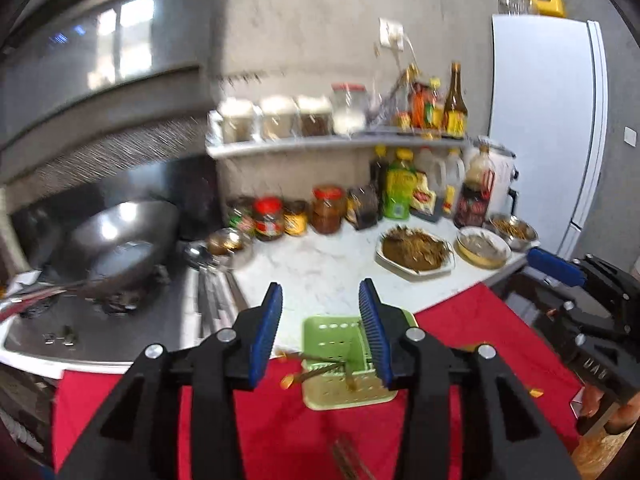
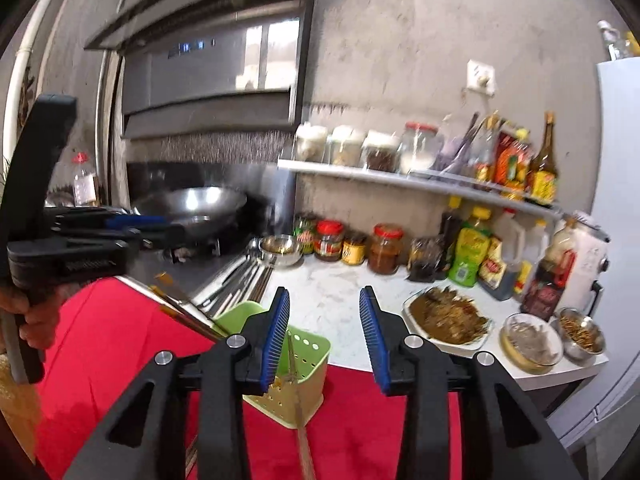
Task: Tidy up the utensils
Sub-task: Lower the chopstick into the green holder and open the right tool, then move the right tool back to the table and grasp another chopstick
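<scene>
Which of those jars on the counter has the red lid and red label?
The red-lidded jar, second from the left in the counter row. Its neighbour, the brown jar, has a yellow label, and the orange jar is taller with amber contents.

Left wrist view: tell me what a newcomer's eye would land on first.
The green caddy on the red cloth stands out, low in the middle between the left gripper's open blue fingers, with chopsticks poking from it. Behind, jars line the white counter, and a steel wok sits on the stove at left.
</scene>
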